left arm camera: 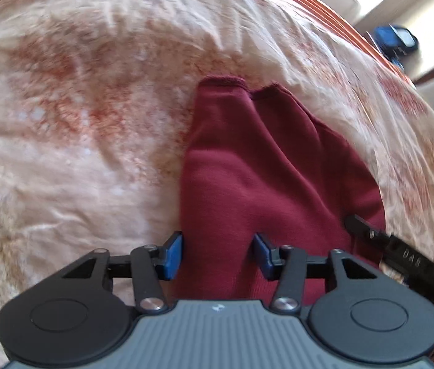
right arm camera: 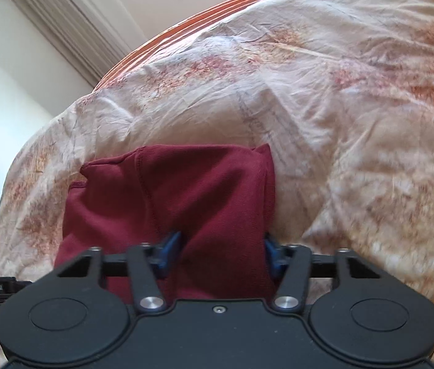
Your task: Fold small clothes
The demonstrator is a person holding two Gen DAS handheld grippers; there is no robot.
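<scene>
**Both grippers pinch the maroon garment on the bed**

A small maroon garment (left arm camera: 272, 166) lies on the floral bedspread (left arm camera: 78, 107) of the bed, its hemmed ends on the side away from the cameras. The left hand-held gripper (left arm camera: 218, 253) pinches the garment's near edge between its blue pads (left arm camera: 173, 255). The right hand-held gripper (right arm camera: 221, 253) pinches a bunched fold of the same garment (right arm camera: 204, 190) at its near edge. Well beyond the garment, a blue bag (left arm camera: 396, 40) sits past the bed's edge.
</scene>
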